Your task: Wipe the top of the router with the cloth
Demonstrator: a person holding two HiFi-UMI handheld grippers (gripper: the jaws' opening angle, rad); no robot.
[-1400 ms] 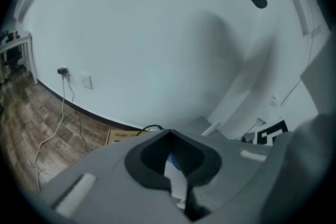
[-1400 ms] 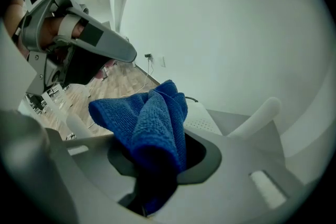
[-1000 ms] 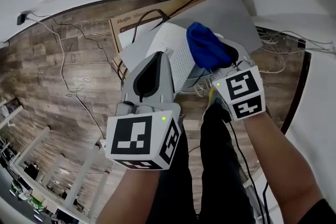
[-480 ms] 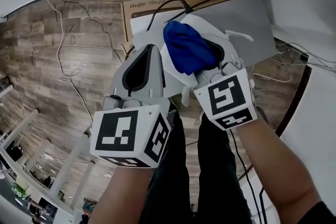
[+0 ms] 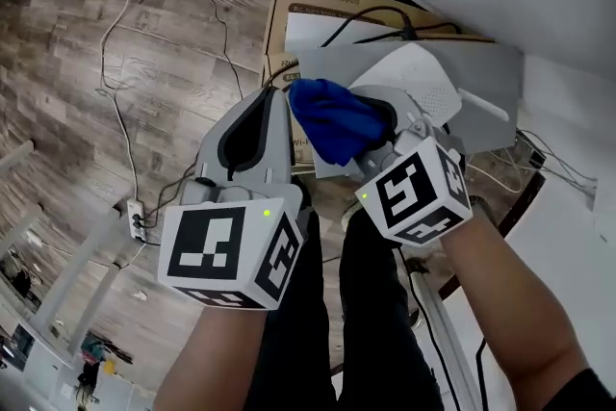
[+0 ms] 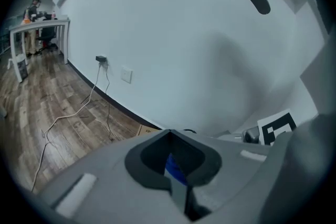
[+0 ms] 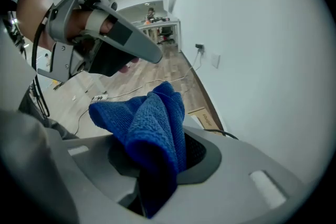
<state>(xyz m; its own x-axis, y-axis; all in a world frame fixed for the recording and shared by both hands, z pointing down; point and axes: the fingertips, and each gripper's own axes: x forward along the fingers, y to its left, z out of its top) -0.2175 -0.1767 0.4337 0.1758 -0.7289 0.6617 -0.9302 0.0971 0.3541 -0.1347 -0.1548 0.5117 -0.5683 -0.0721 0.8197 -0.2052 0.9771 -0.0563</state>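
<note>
The left gripper (image 5: 273, 101) and right gripper (image 5: 387, 117) are held forward side by side. The left jaws are pressed together; the right jaws are clamped on the cloth (image 5: 332, 120).

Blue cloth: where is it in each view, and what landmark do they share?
Head view: centre, blue cloth just below the cardboard box.
Left gripper view: low centre, a blue sliver beyond the closed jaws.
Right gripper view: centre, clamped in the jaws.
Shared landmark: the cardboard box against the wall.
</note>
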